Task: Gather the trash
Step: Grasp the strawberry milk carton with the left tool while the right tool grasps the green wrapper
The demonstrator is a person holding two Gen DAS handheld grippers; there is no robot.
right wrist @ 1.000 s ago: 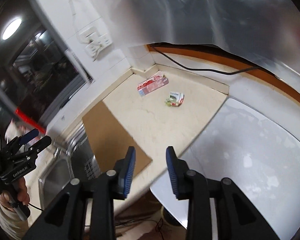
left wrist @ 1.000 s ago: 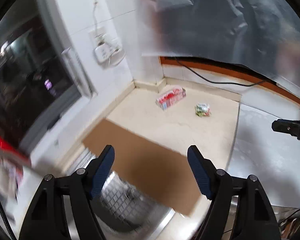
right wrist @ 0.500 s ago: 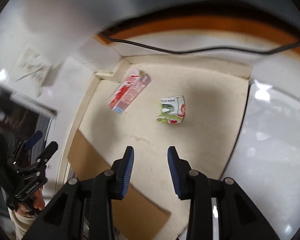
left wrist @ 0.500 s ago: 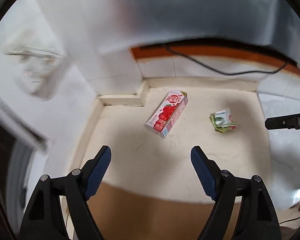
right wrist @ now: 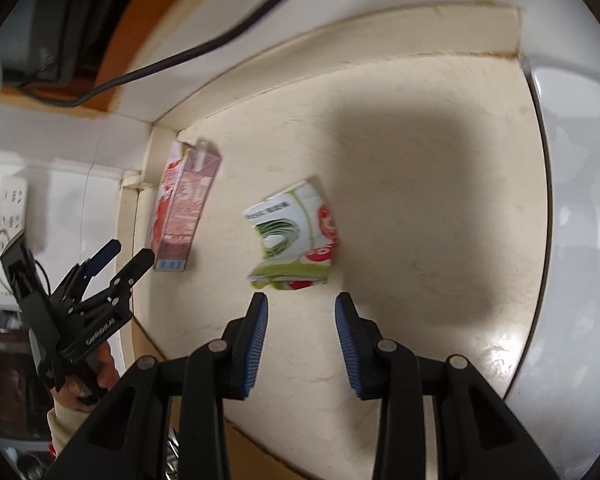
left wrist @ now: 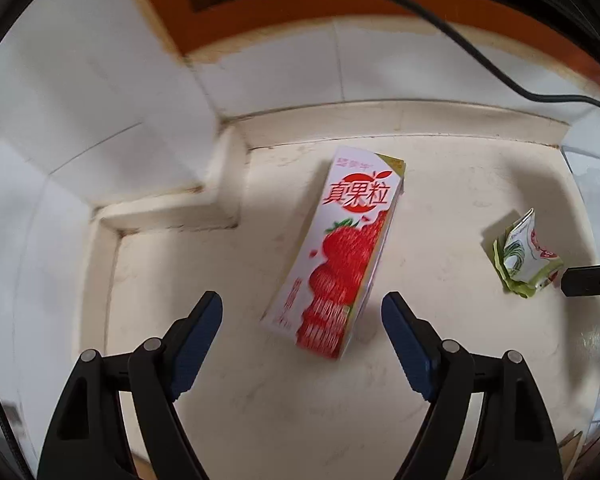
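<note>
The long white-and-red strawberry drink carton (left wrist: pixel 340 252) lies flat on the cream stone counter (left wrist: pixel 228 272), its long axis running from the tiled wall corner (left wrist: pixel 204 148) out toward my left gripper (left wrist: pixel 302 312), gabled top nearest that corner. My left jaws, having just widened, stand open either side of the carton's near end, touching nothing. Farther from the corner lies a crumpled green-and-white flattened carton (right wrist: pixel 296 236), just beyond my right gripper (right wrist: pixel 301 312), which is partly open and empty.
</note>
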